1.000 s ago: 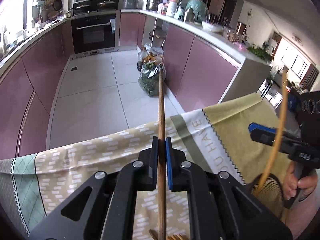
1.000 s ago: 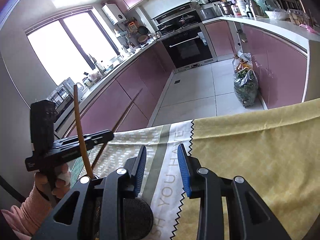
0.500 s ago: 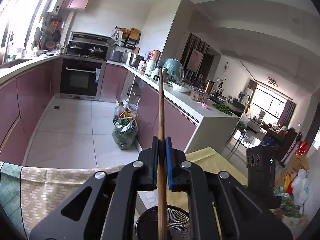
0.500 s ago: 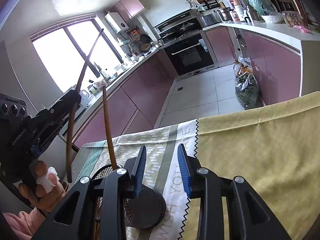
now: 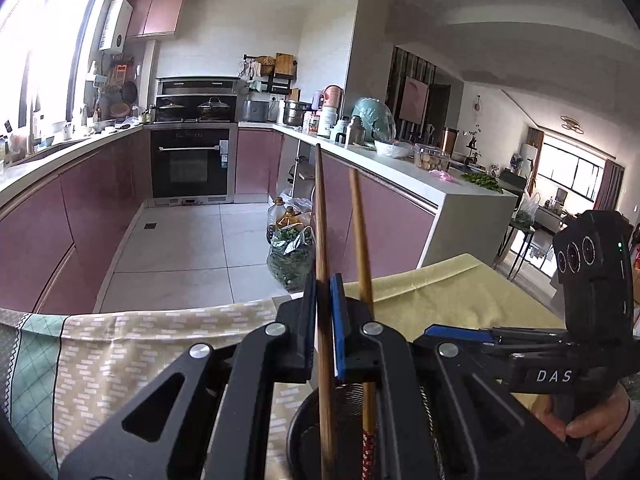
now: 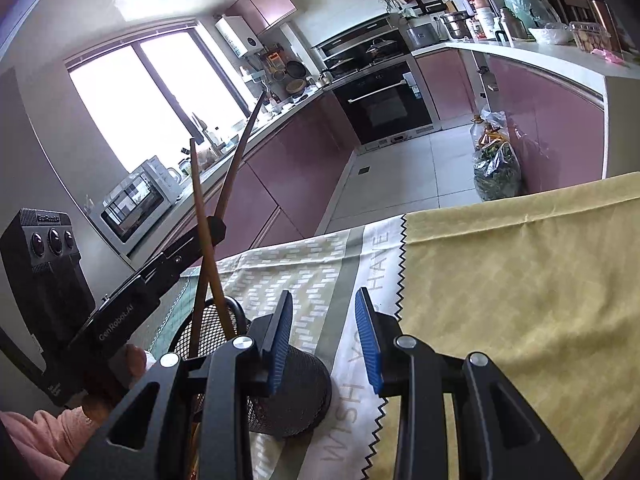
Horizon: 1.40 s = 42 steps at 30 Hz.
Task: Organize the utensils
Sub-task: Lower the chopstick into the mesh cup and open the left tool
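My left gripper (image 5: 323,308) is shut on a dark wooden chopstick (image 5: 320,220) held nearly upright. The stick's lower end dips into the black mesh holder (image 5: 308,420). A lighter chopstick (image 5: 358,232) stands in that holder just to the right. In the right wrist view the holder (image 6: 298,388) sits just left of my right gripper (image 6: 324,332), which is open with nothing between its blue pads. There the left gripper (image 6: 216,227) reaches in from the left, and the dark chopstick (image 6: 244,136) crosses the lighter chopstick (image 6: 200,204) above the holder's rim.
The table carries a cloth, patterned on the left (image 5: 120,352) and yellow on the right (image 6: 512,280). Its far edge drops to a tiled kitchen floor with a bag of greens (image 6: 498,172). My right gripper (image 5: 432,330) lies close to the right of the holder.
My left gripper swung toward the holder with the dark chopstick, and the stick's lower end now sits inside beside the lighter one. The right gripper shifted slightly and stays open.
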### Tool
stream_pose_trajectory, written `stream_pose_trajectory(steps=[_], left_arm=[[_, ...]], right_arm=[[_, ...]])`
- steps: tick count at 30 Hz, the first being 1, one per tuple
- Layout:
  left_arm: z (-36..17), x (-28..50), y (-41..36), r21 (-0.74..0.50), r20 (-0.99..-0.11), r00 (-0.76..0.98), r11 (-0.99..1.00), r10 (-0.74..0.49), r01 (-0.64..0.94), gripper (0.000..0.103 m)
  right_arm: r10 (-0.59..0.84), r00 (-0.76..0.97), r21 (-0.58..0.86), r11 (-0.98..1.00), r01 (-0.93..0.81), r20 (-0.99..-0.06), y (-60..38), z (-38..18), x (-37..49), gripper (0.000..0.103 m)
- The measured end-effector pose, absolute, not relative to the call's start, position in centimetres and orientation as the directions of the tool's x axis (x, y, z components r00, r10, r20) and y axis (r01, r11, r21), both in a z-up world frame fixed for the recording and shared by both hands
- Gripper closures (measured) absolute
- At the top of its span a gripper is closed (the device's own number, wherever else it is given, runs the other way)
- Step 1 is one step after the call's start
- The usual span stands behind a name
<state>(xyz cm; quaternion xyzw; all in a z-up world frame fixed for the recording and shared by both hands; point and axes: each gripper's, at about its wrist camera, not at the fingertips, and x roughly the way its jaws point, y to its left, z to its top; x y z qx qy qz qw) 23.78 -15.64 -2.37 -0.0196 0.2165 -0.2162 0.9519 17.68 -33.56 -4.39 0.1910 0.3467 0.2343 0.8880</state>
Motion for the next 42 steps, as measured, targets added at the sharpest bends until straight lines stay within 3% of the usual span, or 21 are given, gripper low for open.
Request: stream_pose_trajectory(steps=[8,18,24,25,26,27,30,34,39,42], left_arm=[[-3.1,22.7,-13.9,-0.133,-0.408,0.802,0.897,-0.437,0.421,0.095],[-3.6,22.8,-13.0,-0.158,-0.426,0.791,0.897,-0.439,0.413,0.095],[-3.7,22.6,-13.2,-0.148,-0.425,0.788,0.893,-0.445,0.424,0.096],[-3.8,22.5,-13.2,-0.145,-0.424,0.789,0.894,-0.444,0.425,0.095],[-3.9,22.5,-13.2,-0.148,-0.425,0.786,0.891,-0.448,0.428,0.095],[-3.8,22.5,-13.4,-0.15,-0.431,0.782,0.89,-0.45,0.43,0.096],[-3.9,22.5,-13.4,-0.149,-0.432,0.776,0.885,-0.46,0.442,0.095],[-3.6,22.3,-13.3,-0.139,-0.438,0.767,0.878,-0.469,0.458,0.091],[-3.6,21.9,-12.2,-0.124,-0.442,0.778,0.89,-0.445,0.439,0.068],[-3.7,21.8,-11.2,-0.151,-0.446,0.771,0.887,-0.455,0.436,0.067]], right_arm=[[0.567,0.64,0.51,0.806,-0.302,-0.518,-33.2,-4.2,17.2,0.072],[0.724,0.594,0.659,0.641,-0.392,-0.351,-32.9,-0.3,22.4,0.072],[0.765,0.54,0.719,0.59,-0.368,-0.351,-31.4,-0.6,26.2,0.072],[0.772,0.533,0.73,0.578,-0.365,-0.346,-31.4,-0.8,26.6,0.075],[0.78,0.526,0.739,0.566,-0.365,-0.338,-31.4,-0.9,26.9,0.089],[0.786,0.522,0.742,0.558,-0.371,-0.331,-31.3,-1.0,27.1,0.094],[0.788,0.53,0.725,0.559,-0.403,-0.314,-31.4,-0.5,26.7,0.095],[0.788,0.542,0.686,0.567,-0.457,-0.29,-31.4,1.1,25.2,0.097],[0.744,0.563,0.558,0.655,-0.509,-0.361,-30.4,2.5,23.3,0.095],[0.724,0.561,0.49,0.687,-0.536,-0.402,-29.5,2.7,22.6,0.094]])
